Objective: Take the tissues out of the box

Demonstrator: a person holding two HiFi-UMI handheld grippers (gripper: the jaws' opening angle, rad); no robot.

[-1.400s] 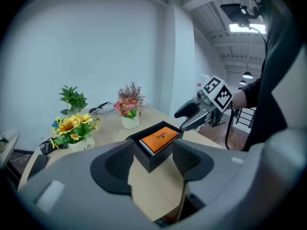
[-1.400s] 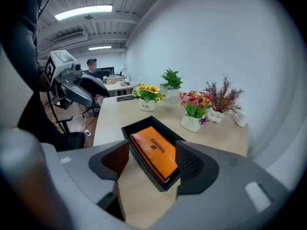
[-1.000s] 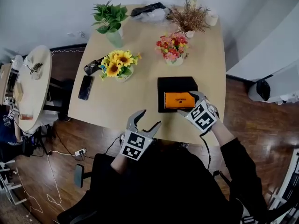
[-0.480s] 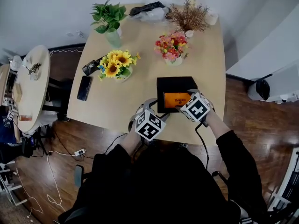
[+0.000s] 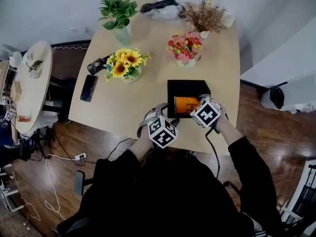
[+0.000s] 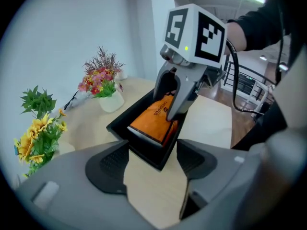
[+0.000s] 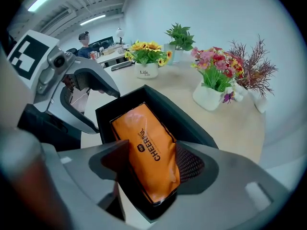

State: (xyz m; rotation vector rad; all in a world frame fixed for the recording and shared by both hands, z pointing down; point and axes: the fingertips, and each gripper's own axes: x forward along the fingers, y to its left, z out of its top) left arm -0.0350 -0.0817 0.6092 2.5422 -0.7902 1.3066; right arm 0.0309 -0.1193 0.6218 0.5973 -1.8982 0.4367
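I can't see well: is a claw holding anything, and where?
The right claw, jaws just closing, pinches the orange tissue pack across its near end. The left claw holds nothing.

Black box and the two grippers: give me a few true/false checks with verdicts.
1. The orange tissue pack lies inside the black box. True.
2. The right gripper has nothing between its jaws. False: the pack sits between them, and the jaws have just been closing on it.
3. The left gripper has its jaws apart, at the box's near corner. True.
4. The sunflowers stand inside the box. False: they stand on the table, well apart from the box.
5. The left gripper holds the pack. False: only bare table and the box corner show between its jaws.
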